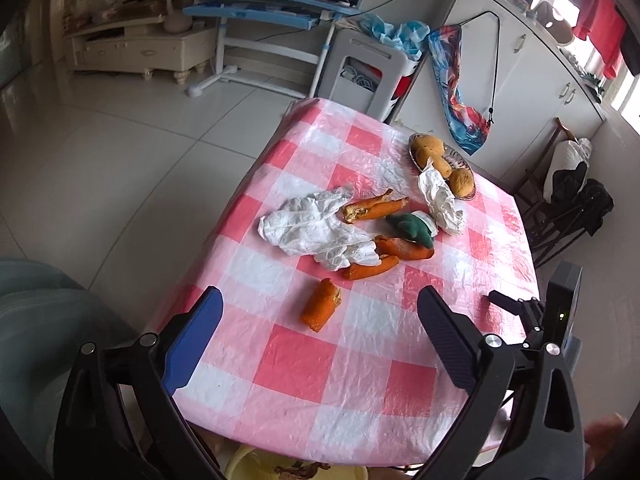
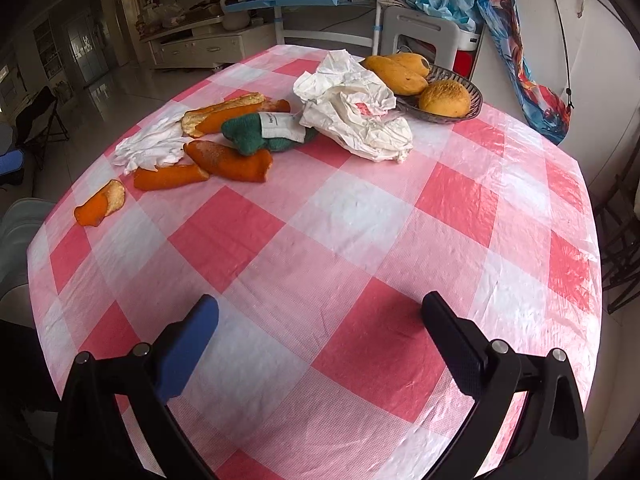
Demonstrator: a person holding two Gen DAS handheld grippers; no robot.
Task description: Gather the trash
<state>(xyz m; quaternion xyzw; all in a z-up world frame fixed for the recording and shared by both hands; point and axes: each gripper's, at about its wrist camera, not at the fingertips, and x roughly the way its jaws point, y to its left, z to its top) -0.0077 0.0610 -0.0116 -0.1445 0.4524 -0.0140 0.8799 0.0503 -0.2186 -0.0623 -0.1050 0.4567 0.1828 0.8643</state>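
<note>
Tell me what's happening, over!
Left gripper open, empty. Right gripper open, empty. Orange peels and tissues lying on table. Nothing blocking.

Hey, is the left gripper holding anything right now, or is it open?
Open. The left gripper has its jaws spread wide over the table, the nearest orange peel lying untouched below.

Left wrist view looks steeply down from the near-left table edge [image 1: 280, 440]. Right wrist view sits closer over the cloth. Both share the orange peels [image 1: 322, 305] [image 2: 98, 204] and fruit basket [image 1: 464, 160] [image 2: 474, 98].
</note>
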